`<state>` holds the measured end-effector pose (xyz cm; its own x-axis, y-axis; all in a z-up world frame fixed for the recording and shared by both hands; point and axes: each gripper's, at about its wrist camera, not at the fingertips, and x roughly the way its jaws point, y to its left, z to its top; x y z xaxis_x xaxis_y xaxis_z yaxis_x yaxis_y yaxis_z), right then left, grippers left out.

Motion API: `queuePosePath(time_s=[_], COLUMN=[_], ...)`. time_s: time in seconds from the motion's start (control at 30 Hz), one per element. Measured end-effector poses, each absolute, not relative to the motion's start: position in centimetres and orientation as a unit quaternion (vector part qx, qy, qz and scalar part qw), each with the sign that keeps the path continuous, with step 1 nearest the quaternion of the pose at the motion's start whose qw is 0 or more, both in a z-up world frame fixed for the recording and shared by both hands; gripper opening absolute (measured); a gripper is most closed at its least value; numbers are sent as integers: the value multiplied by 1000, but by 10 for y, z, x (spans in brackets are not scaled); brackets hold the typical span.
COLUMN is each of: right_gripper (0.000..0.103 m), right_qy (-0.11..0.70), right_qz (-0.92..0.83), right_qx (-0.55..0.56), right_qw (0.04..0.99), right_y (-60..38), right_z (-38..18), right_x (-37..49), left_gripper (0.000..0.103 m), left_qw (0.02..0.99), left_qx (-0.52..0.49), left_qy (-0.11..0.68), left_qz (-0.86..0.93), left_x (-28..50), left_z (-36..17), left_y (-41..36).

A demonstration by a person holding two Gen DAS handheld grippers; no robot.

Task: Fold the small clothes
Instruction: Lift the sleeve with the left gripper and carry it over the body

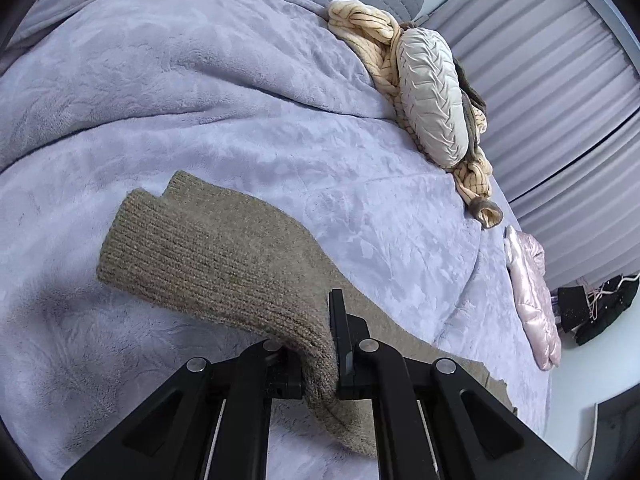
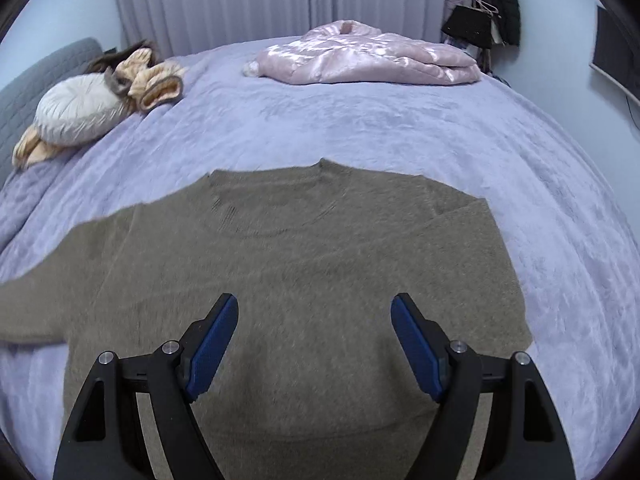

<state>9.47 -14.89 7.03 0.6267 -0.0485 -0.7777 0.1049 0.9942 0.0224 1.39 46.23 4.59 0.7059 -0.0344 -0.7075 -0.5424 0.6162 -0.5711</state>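
Left gripper (image 1: pixel 320 364): pinching the sweater (image 2: pixel 304 280) sleeve (ribbed cuff).
Right gripper (image 2: pixel 314 344): spread wide — above the sweater's body.

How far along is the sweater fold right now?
Done: the sweater lies spread flat on the bed, and one sleeve already looks folded in. In hand: the left gripper is shut on the other sleeve, lifting it. The right gripper hovers open. Left: fold that sleeve in, then the body.
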Motion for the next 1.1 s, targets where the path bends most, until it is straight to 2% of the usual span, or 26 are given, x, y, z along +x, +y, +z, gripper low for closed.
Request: queuePosePath(time_s=[0.13,0.3,0.43,0.7,0.9,1.1], right_gripper=[84,86,93,94,94,94], right_qy=[459,506,503,473,443,481], right_qz=[-107,-150,-111,-3,76,90], right_qx=[13,103,55,-122,-106,-134], right_qw=[882,843,856,873,887,862], right_y=[-168,-192,-137,-17,-38,-81], right_z=[55,24,23,24,60,51], right_x=[131,152,149,118,66,21], left_gripper=[9,9,9,9,9,9], left_qw=[832,840,846,854,861,850], left_qx=[-394,-372,-356,-340,-321,-312], left_qy=[357,360,360,355,358,390], left_qz=[157,163,168,169,162,168], left_x=[14,13,13,9,14,29], left_z=[52,59,65,85,102,102], left_y=[459,453,448,437,419,404])
